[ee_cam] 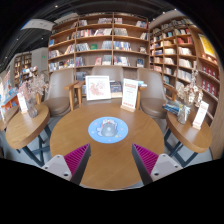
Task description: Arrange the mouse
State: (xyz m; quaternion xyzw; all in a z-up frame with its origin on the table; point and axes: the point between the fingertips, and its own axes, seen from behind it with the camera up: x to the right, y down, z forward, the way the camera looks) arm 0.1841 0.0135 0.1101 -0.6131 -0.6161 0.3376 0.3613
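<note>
A silver-grey mouse (108,127) lies on a round light-blue mouse mat (108,129) in the middle of a round wooden table (110,160). My gripper (111,162) is open and empty, its two fingers spread wide over the table's near part. The magenta pads (77,155) stand to either side, short of the mat. The mouse and mat are just ahead of the fingers, centred between them.
Two upright display cards (98,88) (130,94) stand at the table's far edge. Smaller wooden tables stand at the left (22,125) and right (192,130) with items on them. Bookshelves (100,45) line the back wall.
</note>
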